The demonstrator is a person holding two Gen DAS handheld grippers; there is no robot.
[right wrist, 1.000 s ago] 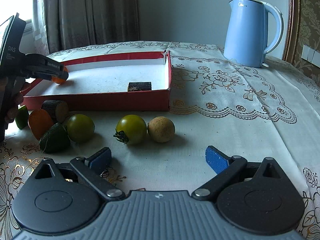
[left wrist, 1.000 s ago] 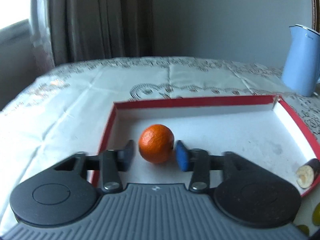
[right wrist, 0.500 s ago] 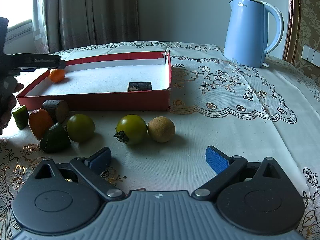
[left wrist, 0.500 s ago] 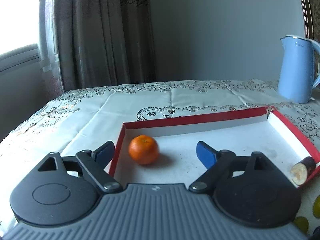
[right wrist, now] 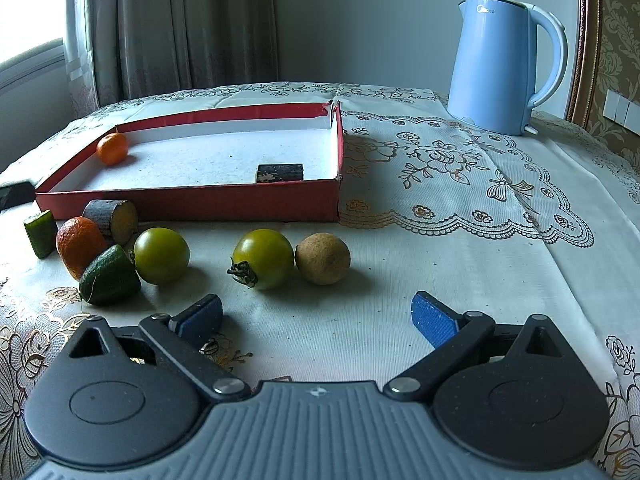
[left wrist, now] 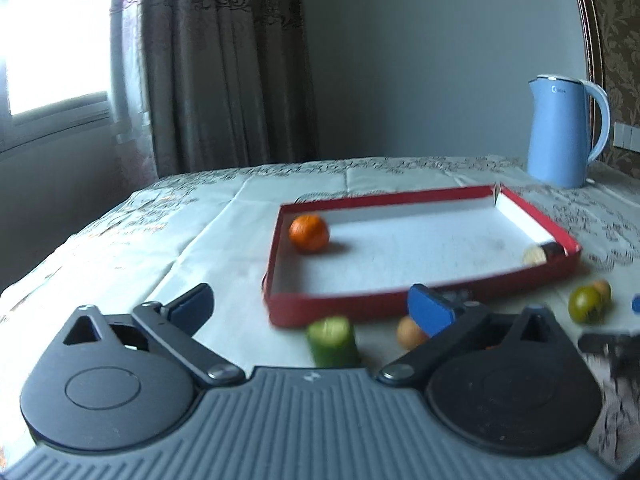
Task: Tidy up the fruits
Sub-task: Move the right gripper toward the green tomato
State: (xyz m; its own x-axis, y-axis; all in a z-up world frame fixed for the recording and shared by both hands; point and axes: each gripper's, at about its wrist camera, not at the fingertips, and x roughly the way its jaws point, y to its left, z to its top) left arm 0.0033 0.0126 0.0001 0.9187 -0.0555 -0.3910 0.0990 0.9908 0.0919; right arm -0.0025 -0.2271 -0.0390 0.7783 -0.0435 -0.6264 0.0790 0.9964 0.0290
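A small orange [left wrist: 309,233] lies in the near-left corner of the red tray [left wrist: 360,307]; it also shows in the right wrist view [right wrist: 112,148], inside the tray [right wrist: 192,202]. A dark piece [right wrist: 279,171] lies in the tray too. My left gripper [left wrist: 310,312] is open and empty, in front of the tray above a cucumber piece [left wrist: 332,341]. My right gripper [right wrist: 316,320] is open and empty, just short of a green tomato [right wrist: 263,257] and a brown round fruit [right wrist: 322,258]. Another green tomato [right wrist: 161,255], an avocado piece [right wrist: 108,276], an orange fruit [right wrist: 79,245] and a cut piece [right wrist: 112,221] lie left.
A blue kettle [right wrist: 504,64] stands at the back right on the lace tablecloth [right wrist: 460,184]. A cucumber piece [right wrist: 40,233] lies at the far left. Curtains and a window are behind the table's far edge.
My left gripper has let go of the orange, opened wide and pulled back out of the tray toward the fruits in front. The right gripper has not moved.
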